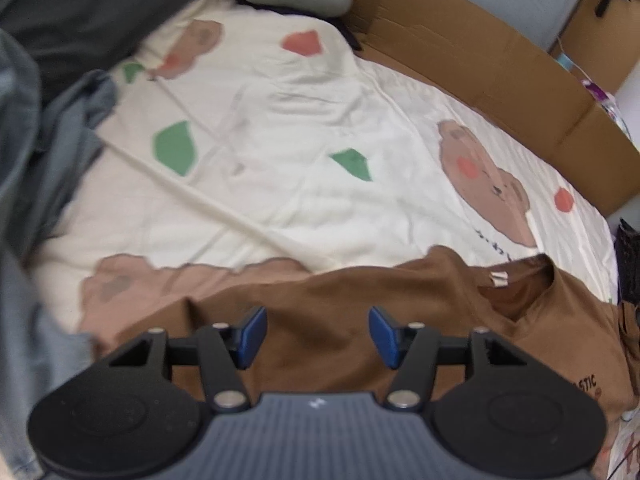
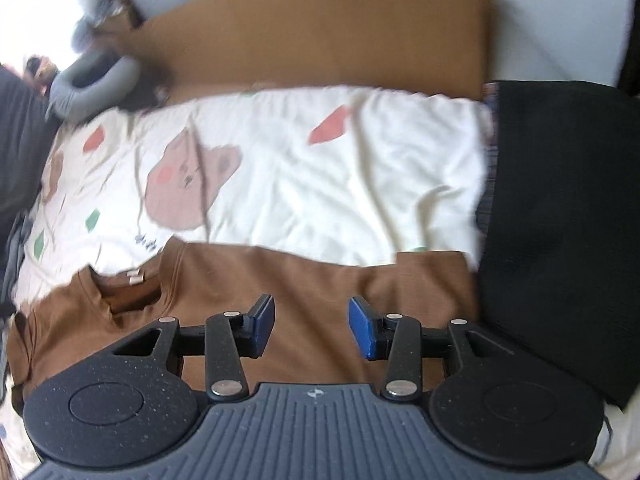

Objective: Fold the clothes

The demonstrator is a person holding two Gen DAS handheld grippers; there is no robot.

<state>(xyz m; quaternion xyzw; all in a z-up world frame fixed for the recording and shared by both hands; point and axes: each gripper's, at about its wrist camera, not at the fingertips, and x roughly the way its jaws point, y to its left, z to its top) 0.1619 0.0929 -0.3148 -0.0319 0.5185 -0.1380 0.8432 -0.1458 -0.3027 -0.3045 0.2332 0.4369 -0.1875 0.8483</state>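
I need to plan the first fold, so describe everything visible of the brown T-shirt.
The brown T-shirt is a soft, cotton-looking knit with a round ribbed collar and a small pale neck label. It lies spread fairly flat, lightly wrinkled, on the cream bear-print sheet, collar toward the far edge. The left wrist view shows small dark lettering on it. Its right edge lies against a black cloth. The left tool and right tool are both open above it, neither gripping it.

Bed [image 2: 320, 168] covered by a cream bear-print sheet.
A brown T-shirt [image 2: 320, 288] is laid flat on the near edge; black fabric [image 2: 560, 220] at right, grey clothes [image 1: 28, 208] piled at left.
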